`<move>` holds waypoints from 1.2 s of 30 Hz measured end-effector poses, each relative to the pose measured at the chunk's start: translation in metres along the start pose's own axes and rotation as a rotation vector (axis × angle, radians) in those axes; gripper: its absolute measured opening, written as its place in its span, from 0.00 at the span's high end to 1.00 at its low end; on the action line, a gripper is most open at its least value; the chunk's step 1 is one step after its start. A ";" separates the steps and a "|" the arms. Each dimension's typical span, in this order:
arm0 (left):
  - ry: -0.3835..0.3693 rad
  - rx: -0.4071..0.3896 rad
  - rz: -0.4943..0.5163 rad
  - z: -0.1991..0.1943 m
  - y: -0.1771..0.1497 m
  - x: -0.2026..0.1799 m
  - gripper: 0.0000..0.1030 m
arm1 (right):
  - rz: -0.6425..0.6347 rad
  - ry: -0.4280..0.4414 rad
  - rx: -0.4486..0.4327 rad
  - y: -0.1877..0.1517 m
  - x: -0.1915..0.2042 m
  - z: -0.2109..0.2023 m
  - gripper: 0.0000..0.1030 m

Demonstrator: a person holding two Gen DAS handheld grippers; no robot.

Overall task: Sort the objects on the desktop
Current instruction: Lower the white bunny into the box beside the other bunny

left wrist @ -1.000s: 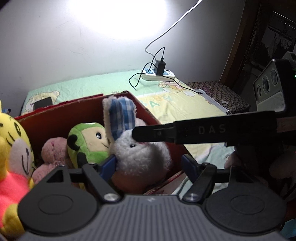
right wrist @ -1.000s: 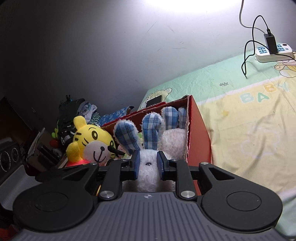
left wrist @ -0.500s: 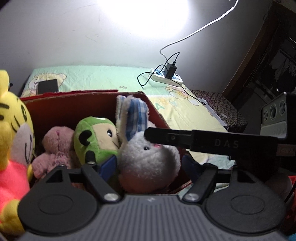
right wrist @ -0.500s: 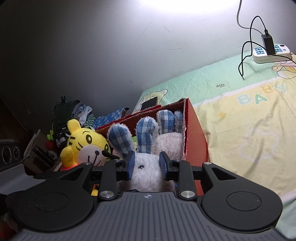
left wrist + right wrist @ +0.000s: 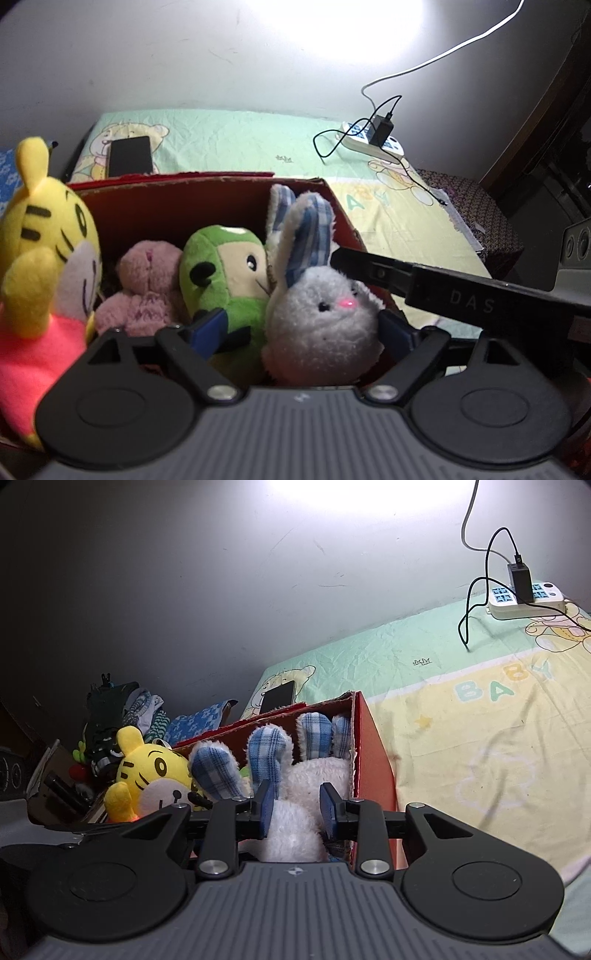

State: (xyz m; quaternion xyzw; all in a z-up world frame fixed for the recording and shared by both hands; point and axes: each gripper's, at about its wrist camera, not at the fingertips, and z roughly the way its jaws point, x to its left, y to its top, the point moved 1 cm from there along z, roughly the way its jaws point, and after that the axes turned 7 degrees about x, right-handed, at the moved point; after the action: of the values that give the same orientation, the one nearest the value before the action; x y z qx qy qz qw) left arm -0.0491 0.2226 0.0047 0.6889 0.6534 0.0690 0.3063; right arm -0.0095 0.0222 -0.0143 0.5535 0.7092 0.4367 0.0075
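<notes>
Plush toys sat packed in a red cardboard box [image 5: 207, 206] on a pastel baby-print sheet [image 5: 461, 716]. From the left wrist view, left to right: yellow tiger [image 5: 40, 266] at the box's near left edge, pink bear [image 5: 146, 284], green frog-like doll [image 5: 221, 273], then a white rabbit [image 5: 321, 314] with blue plaid ears at the right end, against the box wall.

Left gripper [image 5: 303, 328] stood with jaws opening wide; the rabbit's head lay between the blue pads, right pad close against it, left pad apart and lying in front of the green doll. No grip.

Right gripper [image 5: 297, 806] had its jaws narrow, both blue pads pressed into the rabbit's white fur, just below the ears. Its black finger crossed behind the rabbit in the left view.

Dark phone [image 5: 130, 156] lay flat on the sheet behind the box. White power strip [image 5: 526, 600] with black charger and cables sat near the wall, well apart from the box.
</notes>
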 end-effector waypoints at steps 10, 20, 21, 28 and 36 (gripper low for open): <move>0.037 -0.008 0.004 -0.014 -0.002 -0.002 0.15 | -0.013 -0.054 -0.006 0.000 0.003 0.000 0.70; 0.118 -0.020 -0.049 -0.024 -0.007 0.011 0.13 | -0.065 -0.109 -0.010 -0.003 0.015 0.000 0.70; 0.127 -0.017 -0.059 -0.023 -0.008 0.013 0.13 | -0.072 -0.116 -0.012 -0.003 0.016 0.000 0.70; 0.222 -0.008 -0.104 -0.020 -0.012 0.024 0.10 | -0.084 -0.139 -0.018 -0.007 0.023 -0.002 0.70; 0.302 0.002 -0.092 -0.013 -0.018 0.023 0.10 | -0.087 -0.150 -0.022 -0.012 0.029 0.000 0.70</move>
State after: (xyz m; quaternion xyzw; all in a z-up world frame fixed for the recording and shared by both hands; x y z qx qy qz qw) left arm -0.0681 0.2475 -0.0013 0.6402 0.7229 0.1570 0.2070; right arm -0.0304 0.0451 -0.0083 0.5532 0.7251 0.4012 0.0858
